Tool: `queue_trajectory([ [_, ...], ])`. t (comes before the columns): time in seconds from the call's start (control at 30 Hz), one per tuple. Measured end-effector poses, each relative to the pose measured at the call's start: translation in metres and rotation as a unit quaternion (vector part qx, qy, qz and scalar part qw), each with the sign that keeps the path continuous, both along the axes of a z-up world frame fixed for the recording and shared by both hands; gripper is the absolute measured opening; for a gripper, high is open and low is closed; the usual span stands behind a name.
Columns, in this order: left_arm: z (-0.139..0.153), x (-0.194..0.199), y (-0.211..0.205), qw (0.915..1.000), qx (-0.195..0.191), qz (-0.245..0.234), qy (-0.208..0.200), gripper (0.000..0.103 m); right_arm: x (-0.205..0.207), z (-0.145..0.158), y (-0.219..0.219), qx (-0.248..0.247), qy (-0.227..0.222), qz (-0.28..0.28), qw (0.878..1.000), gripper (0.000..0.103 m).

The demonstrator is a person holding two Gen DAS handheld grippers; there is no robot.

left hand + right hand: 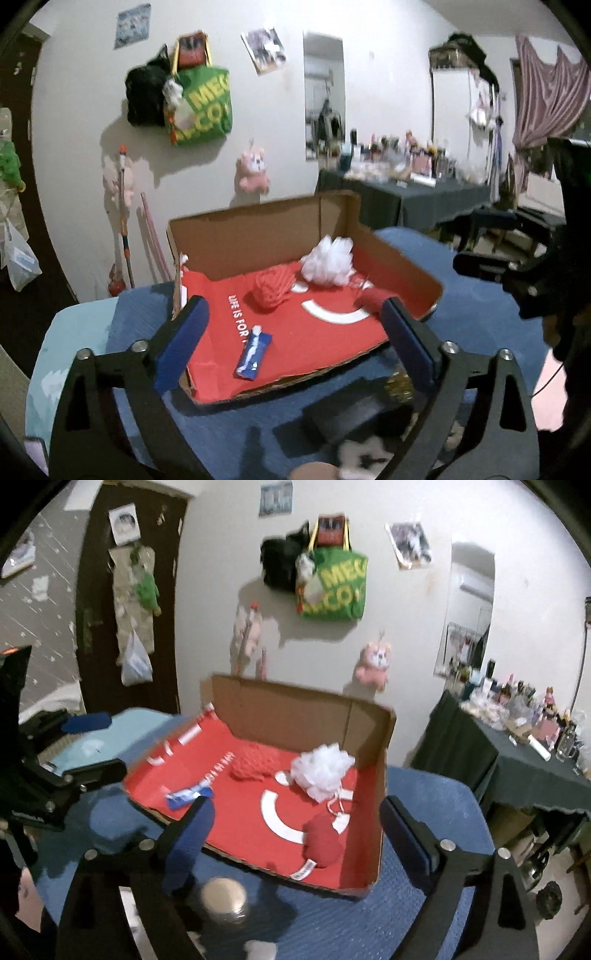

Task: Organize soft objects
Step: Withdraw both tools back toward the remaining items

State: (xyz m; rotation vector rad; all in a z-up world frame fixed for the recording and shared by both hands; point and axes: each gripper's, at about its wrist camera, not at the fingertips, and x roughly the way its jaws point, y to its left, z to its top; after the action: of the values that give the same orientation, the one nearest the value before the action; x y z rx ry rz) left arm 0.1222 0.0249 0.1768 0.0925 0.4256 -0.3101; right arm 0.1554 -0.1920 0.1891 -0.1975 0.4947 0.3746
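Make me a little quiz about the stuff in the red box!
1. True or false: the white pouf lies inside the cardboard box.
2. Which thing lies nearest the box's open front edge on the left side? A) blue packet B) red knitted ball C) white pouf
3. Fill in: both the left gripper and the right gripper have their jaws ____ and hold nothing.

Key: 1 true; 2 A; 3 open.
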Motion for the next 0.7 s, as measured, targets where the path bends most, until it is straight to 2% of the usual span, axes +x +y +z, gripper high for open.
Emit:
queue_trajectory([
  [0.17,0.007,-0.041,-0.004,0.999,-0.014,0.015,-0.039,0.099,-0.046,0.014,0.0,0.024,-0.04,0.003,0.999,0.103],
  [0.3,0.004,-0.066,-0.006,0.9979,-0.026,0.025,-0.054,0.1,-0.077,0.015,-0.002,0.032,-0.062,-0.002,0.998,0.103],
  [0.5,-0.009,-0.095,-0.009,0.9962,-0.042,0.037,-0.067,0.101,-0.111,0.002,-0.005,0.041,-0.075,-0.018,0.996,0.103],
  [0.7,-0.03,-0.116,-0.016,0.9956,-0.041,0.052,-0.066,0.101,-0.137,-0.022,-0.013,0.056,-0.082,-0.044,0.994,0.103],
])
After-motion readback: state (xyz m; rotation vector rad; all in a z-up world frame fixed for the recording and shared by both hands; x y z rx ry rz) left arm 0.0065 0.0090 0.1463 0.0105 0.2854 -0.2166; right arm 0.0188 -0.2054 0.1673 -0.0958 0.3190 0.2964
